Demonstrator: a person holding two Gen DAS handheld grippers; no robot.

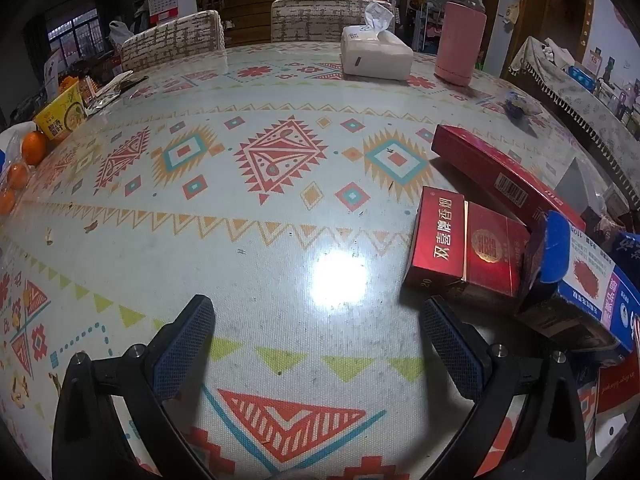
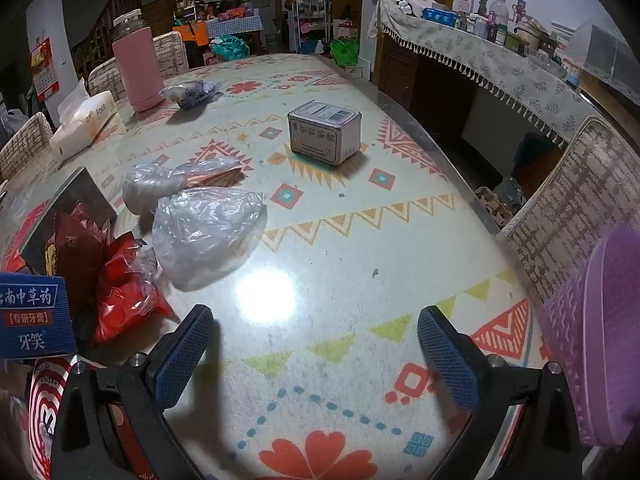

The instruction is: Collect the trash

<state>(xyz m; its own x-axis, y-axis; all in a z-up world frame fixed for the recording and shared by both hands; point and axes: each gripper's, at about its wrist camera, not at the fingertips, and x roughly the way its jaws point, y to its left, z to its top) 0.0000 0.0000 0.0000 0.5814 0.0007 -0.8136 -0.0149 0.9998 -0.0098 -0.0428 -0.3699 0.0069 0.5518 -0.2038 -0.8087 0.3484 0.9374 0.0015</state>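
Note:
In the left wrist view my left gripper [image 1: 318,316] hangs open over the patterned table [image 1: 280,160], nothing between its fingers. Just right of it lie a red cigarette pack [image 1: 466,244], a long red carton [image 1: 504,176] and a blue-and-white toothpaste box [image 1: 588,280]. In the right wrist view my right gripper [image 2: 316,326] is open over bare tabletop. To its left sit a crumpled clear plastic bag [image 2: 204,232], a second clear bag [image 2: 168,184], a red wrapper [image 2: 124,288] and the blue toothpaste box [image 2: 34,316]. A small grey box [image 2: 324,132] stands farther back.
A tissue pack [image 1: 376,56] and a pink flask [image 1: 460,44] stand at the far side, with chairs [image 1: 172,40] behind. Oranges [image 1: 34,146] and a yellow cup [image 1: 64,110] sit at the left edge. A purple basket [image 2: 600,328] and a chair [image 2: 576,200] are on the right.

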